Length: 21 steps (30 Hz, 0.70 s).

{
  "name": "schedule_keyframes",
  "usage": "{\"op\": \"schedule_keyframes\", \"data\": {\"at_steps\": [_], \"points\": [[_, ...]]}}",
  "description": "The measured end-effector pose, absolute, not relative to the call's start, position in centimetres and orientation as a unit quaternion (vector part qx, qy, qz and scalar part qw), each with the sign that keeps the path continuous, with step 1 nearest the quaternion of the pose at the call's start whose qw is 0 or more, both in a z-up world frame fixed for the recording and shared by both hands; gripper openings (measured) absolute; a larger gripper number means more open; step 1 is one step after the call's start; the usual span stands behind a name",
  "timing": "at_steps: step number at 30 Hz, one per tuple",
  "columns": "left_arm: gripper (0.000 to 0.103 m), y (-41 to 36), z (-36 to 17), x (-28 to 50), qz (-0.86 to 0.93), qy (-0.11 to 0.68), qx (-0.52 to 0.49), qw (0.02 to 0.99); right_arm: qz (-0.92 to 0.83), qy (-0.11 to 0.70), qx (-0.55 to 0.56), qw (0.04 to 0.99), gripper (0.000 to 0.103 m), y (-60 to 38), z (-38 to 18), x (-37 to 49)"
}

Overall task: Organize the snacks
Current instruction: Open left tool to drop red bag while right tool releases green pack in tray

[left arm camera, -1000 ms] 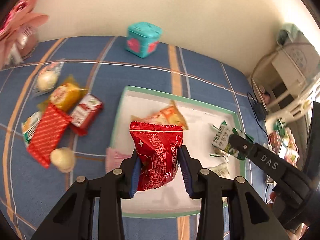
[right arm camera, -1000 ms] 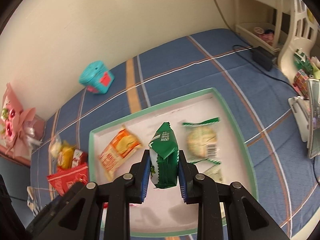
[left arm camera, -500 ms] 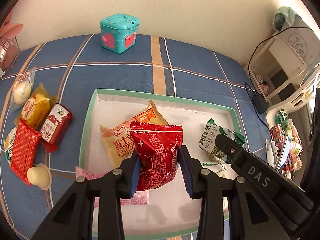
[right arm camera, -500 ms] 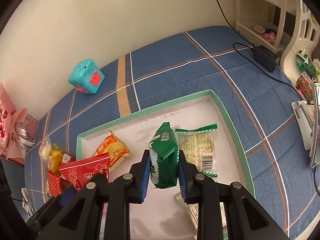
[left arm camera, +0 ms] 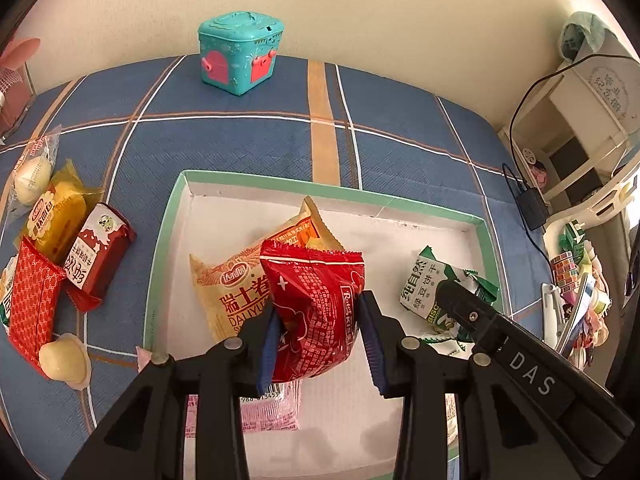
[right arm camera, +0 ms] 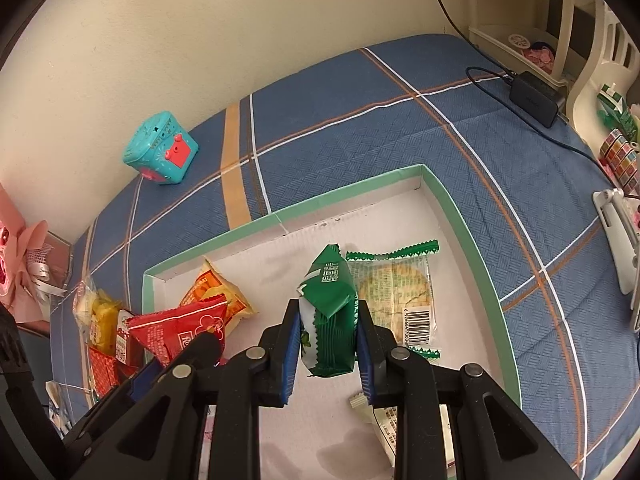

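My left gripper is shut on a red snack packet and holds it above the green-rimmed white tray. My right gripper is shut on a green biscuit packet, also over the tray. In the tray lie an orange packet, a pink packet and a clear biscuit packet. The green packet and the right gripper show at the right of the left wrist view. The red packet shows at the left of the right wrist view.
Loose snacks lie left of the tray on the blue plaid cloth: a dark red packet, a yellow packet, a red patterned packet and a jelly cup. A teal toy box stands by the wall. A charger lies at right.
Both grippers moved forward over the tray with their packets held. The left gripper shifted right, so the loose snacks slid to the left edge of its view.
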<state>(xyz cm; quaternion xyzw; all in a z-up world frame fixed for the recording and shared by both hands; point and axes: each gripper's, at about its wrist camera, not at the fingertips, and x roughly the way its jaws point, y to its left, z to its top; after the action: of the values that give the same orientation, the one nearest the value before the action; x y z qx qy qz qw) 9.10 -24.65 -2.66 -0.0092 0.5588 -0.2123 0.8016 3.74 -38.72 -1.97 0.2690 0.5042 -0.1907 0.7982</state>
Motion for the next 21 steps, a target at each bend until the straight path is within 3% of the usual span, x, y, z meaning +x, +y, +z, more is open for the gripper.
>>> {"op": "schedule_keyframes", "data": {"at_steps": [9,13,17,21], "points": [[0.04,-24.5,-2.3,9.1,-0.216,0.561,-0.01,0.799,-0.188,0.505,0.262,0.801,0.028,-38.6,-1.3,3.7],[0.048,-24.1,-1.9,9.0,-0.213,0.562,-0.012,0.799,-0.193,0.503,0.26,0.801,0.036,-38.7,-1.0,3.6],[0.05,-23.6,-1.1,8.9,-0.217,0.561,-0.017,0.799,-0.203,0.501,0.259,0.8,0.053,-39.0,-0.5,3.2],[0.052,-23.1,-0.2,8.7,-0.219,0.558,-0.016,0.801,-0.201,0.497,0.26,0.803,0.055,-39.0,0.4,2.9]]}}
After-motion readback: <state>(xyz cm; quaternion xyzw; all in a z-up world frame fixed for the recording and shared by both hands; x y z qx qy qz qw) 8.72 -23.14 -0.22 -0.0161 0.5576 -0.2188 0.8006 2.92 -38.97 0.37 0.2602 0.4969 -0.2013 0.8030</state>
